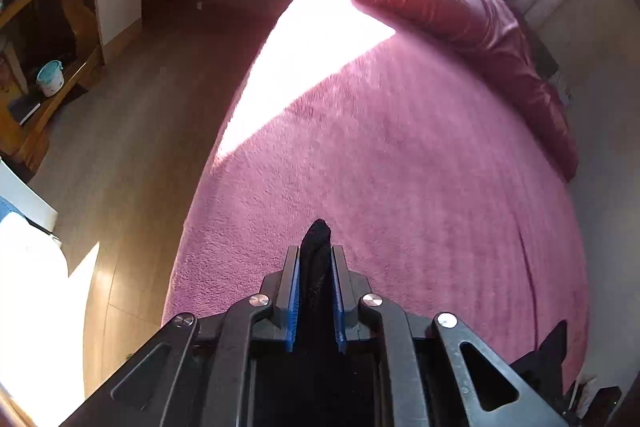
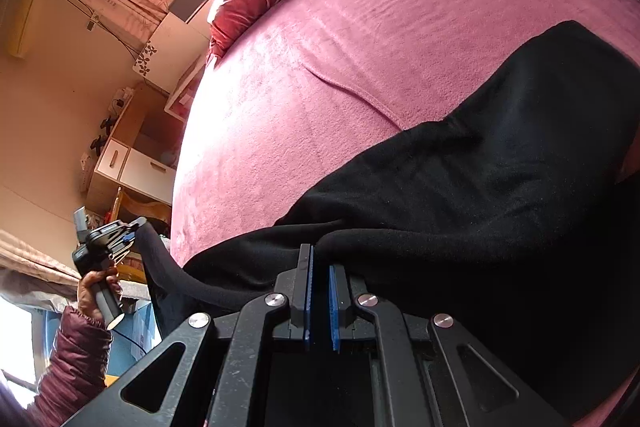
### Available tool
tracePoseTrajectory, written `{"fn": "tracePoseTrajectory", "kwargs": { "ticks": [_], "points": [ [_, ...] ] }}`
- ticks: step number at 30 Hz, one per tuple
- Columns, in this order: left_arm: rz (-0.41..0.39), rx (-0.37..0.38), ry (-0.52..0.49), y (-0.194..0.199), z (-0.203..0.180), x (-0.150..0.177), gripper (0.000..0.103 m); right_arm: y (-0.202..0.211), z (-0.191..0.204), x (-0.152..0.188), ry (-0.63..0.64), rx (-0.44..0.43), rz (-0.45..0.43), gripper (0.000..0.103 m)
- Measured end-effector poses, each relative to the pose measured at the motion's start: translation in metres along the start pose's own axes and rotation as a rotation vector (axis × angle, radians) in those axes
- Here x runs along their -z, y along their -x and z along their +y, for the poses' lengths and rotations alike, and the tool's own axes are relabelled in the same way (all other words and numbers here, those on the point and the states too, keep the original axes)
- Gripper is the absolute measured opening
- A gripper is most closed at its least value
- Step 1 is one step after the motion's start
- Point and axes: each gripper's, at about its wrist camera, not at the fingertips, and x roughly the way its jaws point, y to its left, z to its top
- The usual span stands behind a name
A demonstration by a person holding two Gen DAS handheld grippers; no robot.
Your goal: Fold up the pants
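- Your left gripper [image 1: 316, 259] pinches a black fold of the pants [image 1: 316, 239] at lower centre.
- Your right gripper [image 2: 319, 263] clamps the pants' edge; the rest drapes rightward over the pink blanket [image 2: 320, 67].

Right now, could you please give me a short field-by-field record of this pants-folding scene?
garment: black pants, spread over the bed and trailing off its edge
surface: pink blanket
left gripper: shut on a bunch of the pants fabric, lifted off the bed beyond its edge
right gripper: at a fabric edge, pads nearly together; grip unclear
background: red pillow at the far side of the bed
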Motion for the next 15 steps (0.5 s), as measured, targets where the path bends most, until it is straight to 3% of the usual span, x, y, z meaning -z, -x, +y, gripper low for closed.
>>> {"fn": "tracePoseTrajectory", "kwargs": {
  "ticks": [4,7,12,15],
  "points": [
    [-0.167,0.131,0.055,0.082,0.018,0.003,0.013,0.02,0.014,0.007,0.043,-0.048,-0.032,0.007],
    [-0.248,0.197,0.07,0.132,0.035,0.024,0.012,0.036,0.021,0.022,0.08,-0.059,-0.032,0.007],
    [-0.295,0.234,0.11,0.184,0.067,0.083,0.012,0.052,0.017,0.061,0.122,-0.042,0.018,0.007],
    [-0.288,0.224,0.136,0.189,0.083,0.126,0.012,0.058,0.007,0.085,0.116,-0.026,0.053,0.007]
  ]
}}
